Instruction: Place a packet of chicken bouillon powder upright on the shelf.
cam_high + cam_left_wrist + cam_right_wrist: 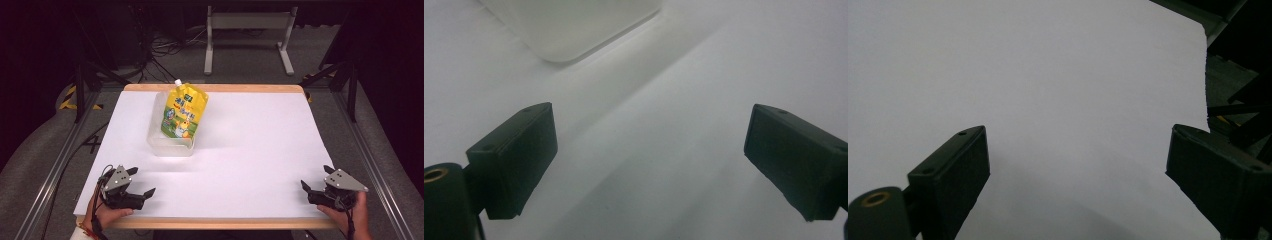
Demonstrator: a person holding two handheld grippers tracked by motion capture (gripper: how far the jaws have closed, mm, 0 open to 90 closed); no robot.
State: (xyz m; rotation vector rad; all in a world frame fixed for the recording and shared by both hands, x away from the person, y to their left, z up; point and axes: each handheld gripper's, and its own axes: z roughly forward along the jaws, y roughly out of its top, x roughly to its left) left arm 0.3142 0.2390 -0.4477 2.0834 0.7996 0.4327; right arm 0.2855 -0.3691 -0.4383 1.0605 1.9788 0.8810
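- A white desk with wooden edges at its near and far sides carries a clear plastic container, which sits left of centre toward the far side.
- A yellow spouted pouch stands tilted inside the container, its white cap uppermost and leaning toward the far edge.
- The left gripper rests near the front left corner of the desk, held by the person's left hand; its jaws stand wide apart with nothing between them.
- In the left gripper view the container's rounded corner lies ahead of the jaws, well apart from them.
- The right gripper sits near the front right corner in the right hand, jaws likewise spread, over bare white surface.
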